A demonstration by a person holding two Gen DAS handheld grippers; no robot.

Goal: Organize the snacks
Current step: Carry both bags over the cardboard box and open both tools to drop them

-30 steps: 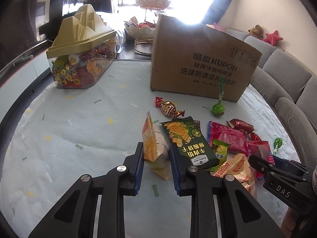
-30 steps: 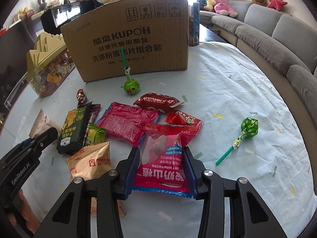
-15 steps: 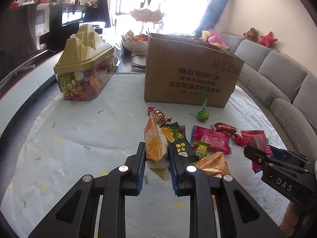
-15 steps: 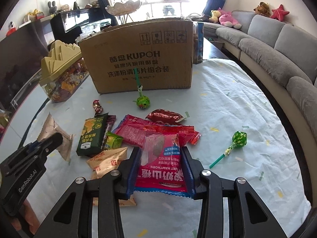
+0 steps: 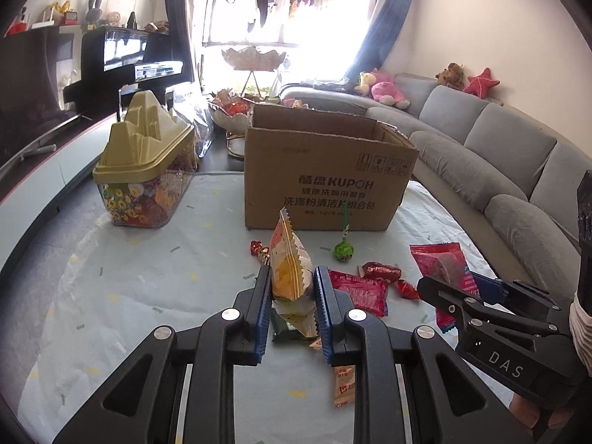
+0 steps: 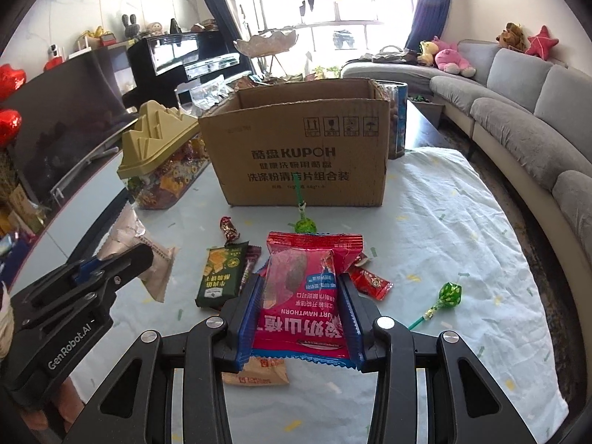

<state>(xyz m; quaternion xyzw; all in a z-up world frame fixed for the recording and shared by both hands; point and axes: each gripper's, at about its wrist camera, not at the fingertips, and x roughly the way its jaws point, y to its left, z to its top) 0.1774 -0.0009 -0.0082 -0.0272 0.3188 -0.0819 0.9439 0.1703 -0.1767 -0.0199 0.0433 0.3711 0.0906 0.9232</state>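
My left gripper (image 5: 291, 288) has its jaws clamped on an orange and white snack packet (image 5: 288, 259), which stands upright between the blue pads, clear of the bench (image 5: 148, 281). My right gripper (image 6: 300, 309) has its jaws clamped on a red hawthorn packet (image 6: 303, 296), lifted above the pile.

From the right wrist view, the open cardboard box (image 6: 299, 155) sits at twelve o'clock, well beyond the snacks. A green lollipop (image 6: 305, 224) lies just in front of it, its stick pointing toward the box. A second green lollipop (image 6: 446, 298) lies alone at three o'clock. A dark green cracker packet (image 6: 221, 273) lies at ten o'clock, with a small red wrapped candy (image 6: 229, 228) beyond it. A tan biscuit packet (image 6: 261, 372) shows under the right jaws, and a small red packet (image 6: 370, 281) lies just right of them.

A candy jar with a gold mountain-shaped lid (image 5: 142, 170) stands at ten o'clock in the left wrist view, left of the box.
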